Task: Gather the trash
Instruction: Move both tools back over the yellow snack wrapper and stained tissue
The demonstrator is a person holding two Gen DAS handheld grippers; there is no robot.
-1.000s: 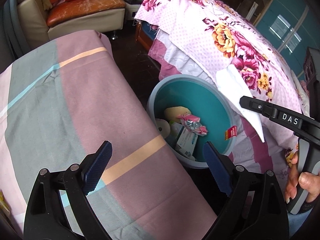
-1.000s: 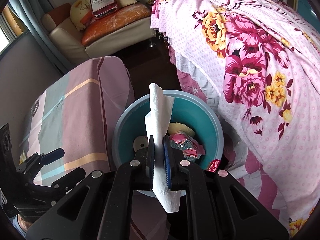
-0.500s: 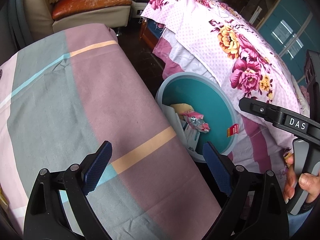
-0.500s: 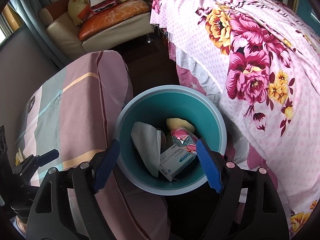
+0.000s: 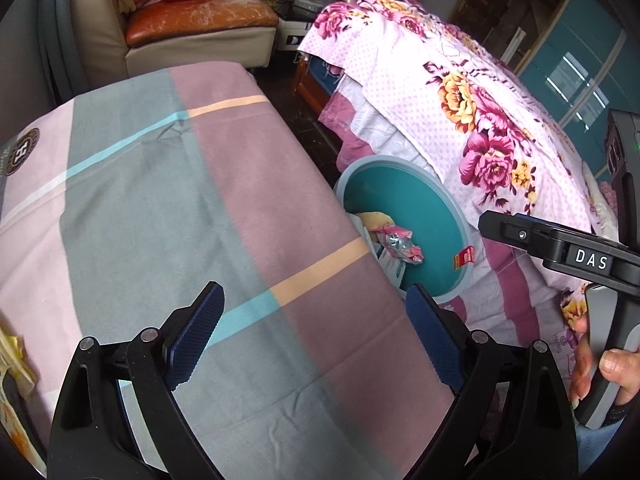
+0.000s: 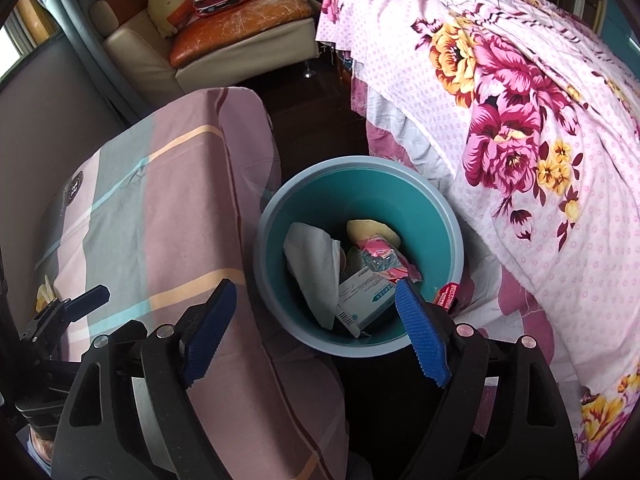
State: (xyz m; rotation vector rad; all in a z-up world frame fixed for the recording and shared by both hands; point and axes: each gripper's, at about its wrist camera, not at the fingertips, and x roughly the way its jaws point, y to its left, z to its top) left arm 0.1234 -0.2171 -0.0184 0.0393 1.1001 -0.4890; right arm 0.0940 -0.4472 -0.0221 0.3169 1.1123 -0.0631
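**Both grippers spread over table and bin**

Right gripper [image 6: 316, 332] hangs above the near rim of the teal bin [image 6: 456, 240], jaws wide apart, nothing between them. In the left wrist view its black body, labelled DAS, reaches in from the right edge, handle wrapped by the person's right hand [image 5: 600, 364]; only fingertips and thumb show.

Left gripper [image 5: 314, 340] sits over the striped tablecloth [image 5: 160, 208], jaws also wide apart and empty.

Trash lies inside the bin: white tissue [image 6: 316, 268] leaning on the left wall, a blue-and-white carton [image 6: 362, 296], a pink wrapper [image 6: 384, 258], a yellowish scrap behind. From the left wrist the table edge hides the bin's left half. The bin stands on the floor between table and floral bedspread [image 6: 520, 120].
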